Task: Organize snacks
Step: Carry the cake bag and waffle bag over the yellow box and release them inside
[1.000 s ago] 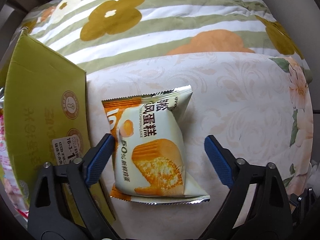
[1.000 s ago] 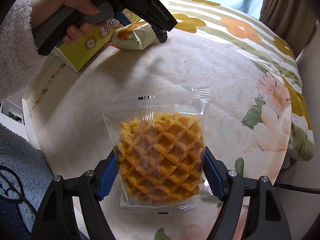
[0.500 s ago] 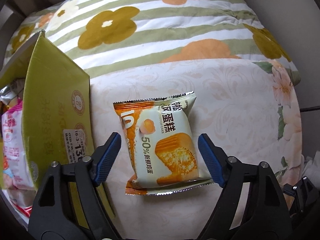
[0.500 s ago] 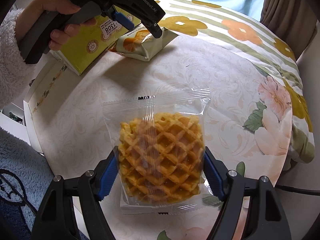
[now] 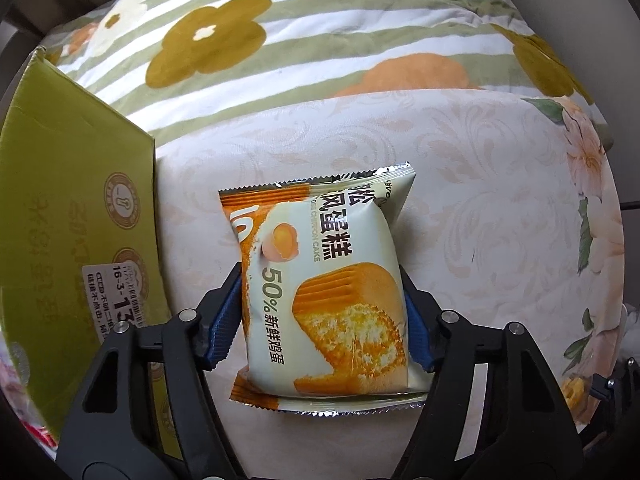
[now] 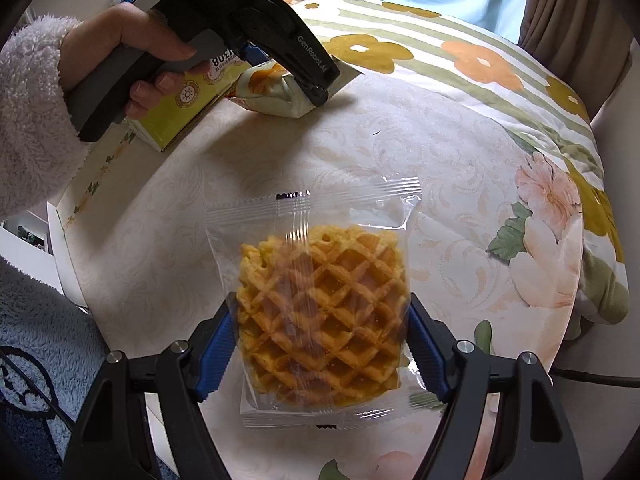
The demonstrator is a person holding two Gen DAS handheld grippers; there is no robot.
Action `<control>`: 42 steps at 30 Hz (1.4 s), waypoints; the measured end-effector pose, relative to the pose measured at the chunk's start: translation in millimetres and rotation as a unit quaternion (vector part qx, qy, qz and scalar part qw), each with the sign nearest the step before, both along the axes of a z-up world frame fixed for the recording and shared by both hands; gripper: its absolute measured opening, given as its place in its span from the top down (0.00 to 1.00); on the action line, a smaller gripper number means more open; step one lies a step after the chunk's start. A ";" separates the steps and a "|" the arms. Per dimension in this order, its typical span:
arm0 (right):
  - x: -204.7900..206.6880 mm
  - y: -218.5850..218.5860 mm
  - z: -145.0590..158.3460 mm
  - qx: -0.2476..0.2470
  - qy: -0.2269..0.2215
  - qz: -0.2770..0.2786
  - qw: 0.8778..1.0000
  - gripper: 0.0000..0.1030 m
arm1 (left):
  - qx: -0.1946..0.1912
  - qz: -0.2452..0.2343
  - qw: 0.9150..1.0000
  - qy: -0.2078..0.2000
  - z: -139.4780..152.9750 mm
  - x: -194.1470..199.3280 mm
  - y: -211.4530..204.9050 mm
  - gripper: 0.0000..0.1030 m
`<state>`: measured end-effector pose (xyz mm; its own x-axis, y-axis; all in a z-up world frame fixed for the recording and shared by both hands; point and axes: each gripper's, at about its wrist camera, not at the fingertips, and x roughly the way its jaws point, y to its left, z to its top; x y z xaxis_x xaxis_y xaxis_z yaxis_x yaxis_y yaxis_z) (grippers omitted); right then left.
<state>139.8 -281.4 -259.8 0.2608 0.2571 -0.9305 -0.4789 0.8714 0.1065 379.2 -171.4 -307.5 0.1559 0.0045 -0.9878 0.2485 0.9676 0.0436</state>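
Note:
My left gripper [image 5: 322, 312] is shut on a chiffon cake packet [image 5: 320, 280], cream and orange with a cake picture, held just above the table beside the green box [image 5: 76, 216]. In the right wrist view the same packet [image 6: 272, 88] sits in the left gripper [image 6: 316, 94] at the far left by the box [image 6: 176, 116]. My right gripper [image 6: 320, 344] is shut on a clear-wrapped waffle [image 6: 320, 312], held above the table's near part.
The round table has a cream patterned cloth [image 6: 360, 152] with pink flowers at its right edge. A striped floral quilt [image 5: 320, 40] lies behind it. Other snack packets [image 5: 12, 360] show inside the box at the left edge.
My left gripper closed its jaws onto the cake packet, which lay between open jaws before. The right gripper with the waffle has not moved.

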 end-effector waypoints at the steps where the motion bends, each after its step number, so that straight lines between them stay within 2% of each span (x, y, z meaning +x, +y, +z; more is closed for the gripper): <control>1: -0.8 -0.4 -0.2 0.001 -0.001 -0.001 1.000 0.28 | -0.002 0.000 1.000 -0.001 0.8 -0.3 0.5 0.37; 5: -2.6 -2.0 2.3 0.003 -0.003 -0.006 1.000 0.28 | -0.015 0.001 1.000 -0.008 10.4 -7.1 1.2 0.37; 9: -4.9 -4.8 15.9 0.006 -0.016 -0.010 1.000 0.29 | -0.032 0.002 0.999 -0.029 36.4 -18.8 -1.0 0.37; 15: -4.0 -4.5 50.9 0.003 -0.040 -0.009 0.999 0.29 | -0.068 0.016 0.994 -0.083 96.8 -41.5 4.2 0.37; 22: 9.9 3.1 108.1 0.025 -0.086 -0.006 0.996 0.29 | -0.097 0.051 0.981 -0.162 175.3 -69.6 38.5 0.37; 27: 22.9 31.1 143.5 0.023 -0.124 0.016 0.992 0.29 | -0.106 0.079 0.968 -0.212 220.4 -82.1 87.9 0.37; 32: 41.0 73.2 166.8 0.038 -0.148 0.029 0.988 0.29 | -0.108 0.111 0.959 -0.238 240.6 -83.5 159.6 0.37; 37: 59.5 130.9 181.8 0.057 -0.159 0.026 0.985 0.29 | -0.098 0.137 0.958 -0.232 239.5 -77.1 240.5 0.37; 42: 82.3 182.2 183.4 0.084 -0.149 0.012 0.985 0.29 | -0.087 0.140 0.963 -0.216 221.5 -64.6 303.1 0.37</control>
